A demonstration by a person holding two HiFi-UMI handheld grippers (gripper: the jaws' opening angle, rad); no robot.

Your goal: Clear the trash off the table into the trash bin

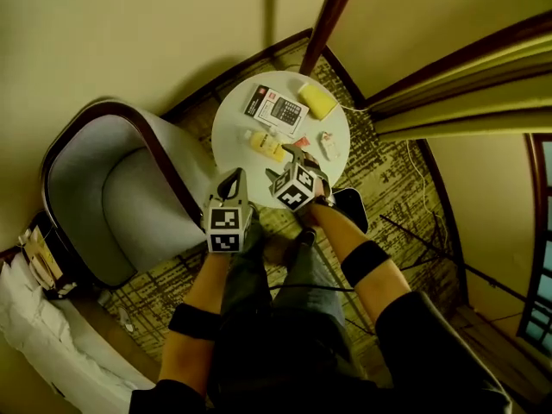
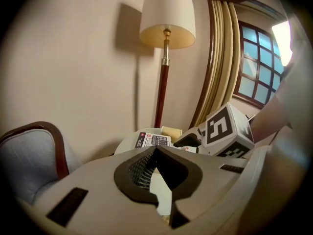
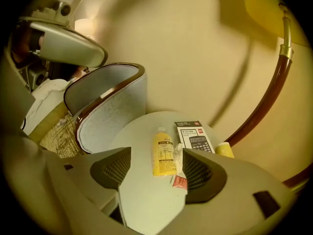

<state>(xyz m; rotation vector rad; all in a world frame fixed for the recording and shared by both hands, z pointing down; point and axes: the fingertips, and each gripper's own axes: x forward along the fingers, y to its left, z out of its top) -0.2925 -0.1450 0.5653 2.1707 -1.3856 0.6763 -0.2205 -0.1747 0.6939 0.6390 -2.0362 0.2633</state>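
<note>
The yellow bottle (image 3: 164, 153) is lying on its side around the middle of the round white table (image 1: 231, 149), cap pointing to the far side. Tucked against its right side is a crumpled clear wrapper (image 3: 177, 153), and a small red sachet (image 3: 179, 182) sits just near of that. Further back is a calculator box (image 3: 195, 137) lying flat. Right of the box there's a yellow blocky thing (image 3: 225, 150), and I can't tell what it is. In the head view there's also a little white packet (image 1: 329, 145) toward the table's right edge.

The right gripper (image 3: 157, 173) is hanging over the near part of the table, tilted down, with its jaws spread wide. In its own view the bottle's bottom end and the red sachet line up in the gap between the jaws. The pads aren't pressing on anything though, so it's not gripping. The sachet is right by the right-hand jaw, and I can't say whether it's touching.

The left gripper (image 2: 155, 150) is off the near left edge of the table. Its jaws are pressed together at the tips with nothing pinched between them.

Around that, there's a grey armchair (image 1: 121, 197) with a dark wood frame left of the table. A floor lamp (image 2: 167, 18) stands behind the table on the far side, and curtains (image 2: 220, 58) and a window (image 2: 259, 58) are over to the right.
</note>
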